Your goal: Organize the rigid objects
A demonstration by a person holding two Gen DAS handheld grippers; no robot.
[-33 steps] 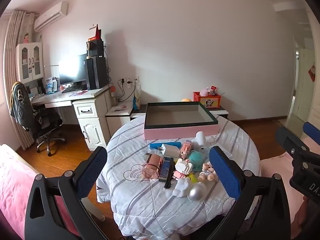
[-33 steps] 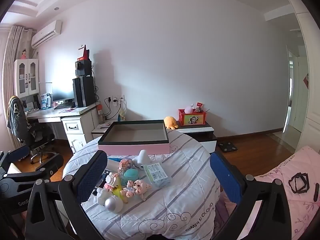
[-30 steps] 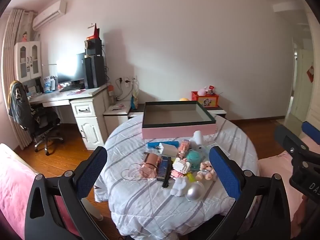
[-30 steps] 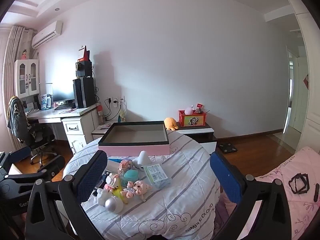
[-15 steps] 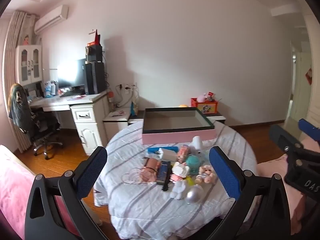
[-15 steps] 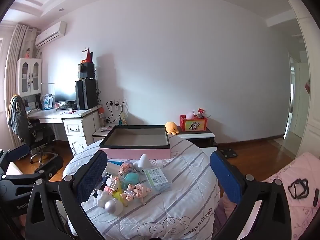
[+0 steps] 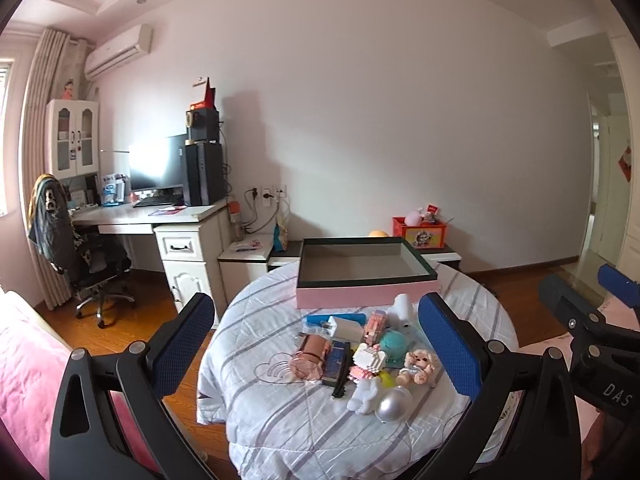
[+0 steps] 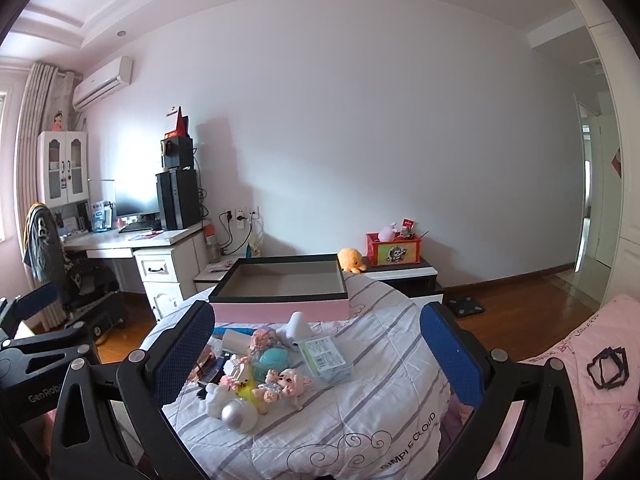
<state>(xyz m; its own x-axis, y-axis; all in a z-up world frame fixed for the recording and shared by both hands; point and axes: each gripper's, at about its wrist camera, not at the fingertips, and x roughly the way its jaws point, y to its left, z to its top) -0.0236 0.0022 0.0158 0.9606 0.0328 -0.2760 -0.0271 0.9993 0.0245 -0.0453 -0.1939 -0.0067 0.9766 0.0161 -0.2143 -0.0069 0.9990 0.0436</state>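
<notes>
Item 1. Left gripper (image 7: 316, 344): jaws spread wide, nothing held; it is raised above the near edge of the round table (image 7: 280, 432).

Item 2. Right gripper (image 8: 316, 346): jaws likewise spread wide and empty, raised over the same table. Its body is seen at the right edge of the left wrist view.

Item 3. Pink box (image 7: 366, 278): open, dark-rimmed, empty; it is set at the far side of the table, ahead of both grippers, with its long axis running across the view from left to right.

Item 4. Cluster of small objects, between the box and the grippers, seen between the fingers of each:
- silver ball (image 7: 394, 407), nearest the grippers;
- white figurine (image 7: 366, 396), touching the ball;
- doll (image 7: 418, 366), lying on its side just beyond the ball;
- teal round object (image 7: 394, 344);
- rose-gold can (image 7: 311, 356), lying down, long axis pointing away from the left gripper;
- dark flat case (image 7: 336, 362), just right of the can, long axis parallel to it;
- white cone-shaped item (image 8: 296, 328), nearest the box;
- flat packet (image 8: 326, 358), toward the right finger of the right gripper.
</notes>
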